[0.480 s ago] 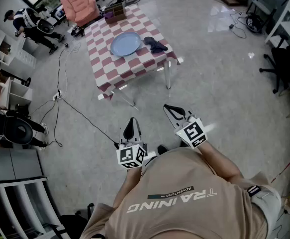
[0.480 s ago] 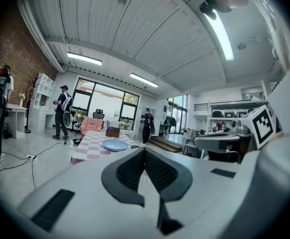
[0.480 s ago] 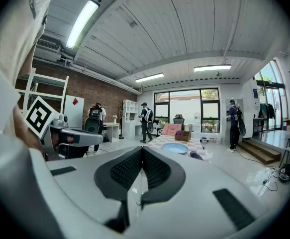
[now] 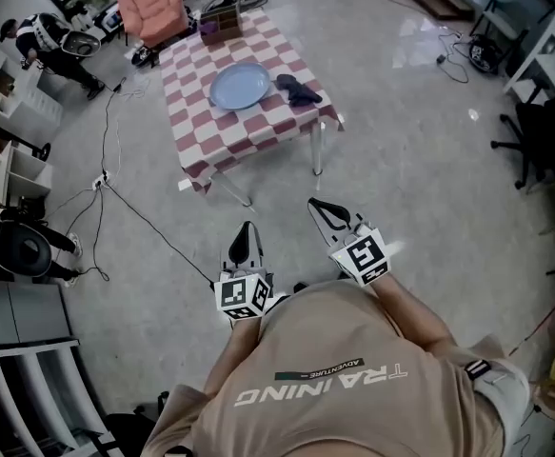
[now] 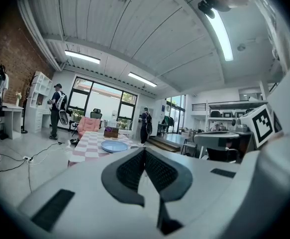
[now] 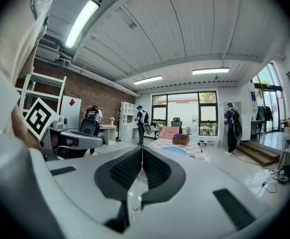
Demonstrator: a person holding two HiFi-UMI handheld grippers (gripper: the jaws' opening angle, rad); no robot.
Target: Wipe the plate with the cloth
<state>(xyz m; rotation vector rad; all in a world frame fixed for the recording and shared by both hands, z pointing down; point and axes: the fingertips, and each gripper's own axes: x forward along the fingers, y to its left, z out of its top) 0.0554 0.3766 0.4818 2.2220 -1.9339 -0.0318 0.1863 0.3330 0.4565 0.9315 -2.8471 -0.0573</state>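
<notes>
The light blue plate (image 4: 240,85) lies on a red-and-white checkered table (image 4: 258,131) far ahead of me across the floor. A dark cloth (image 4: 298,89) lies crumpled just right of the plate. My left gripper (image 4: 246,228) and right gripper (image 4: 317,206) are held level over the grey floor, well short of the table, both shut and empty. In the left gripper view the plate (image 5: 114,146) shows small beyond the closed left gripper (image 5: 145,151). The right gripper view shows the plate (image 6: 174,151) far off past the closed right gripper (image 6: 142,148).
A brown box (image 4: 222,22) sits at the table's far end, with a pink chair (image 4: 149,6) behind it. Cables (image 4: 129,208) trail over the floor left of the table. A person (image 4: 49,41) stands at the far left near shelves (image 4: 1,169). Office chairs (image 4: 544,131) stand at the right.
Both grippers have drifted slightly left in the head view. They stay shut and far from the table.
</notes>
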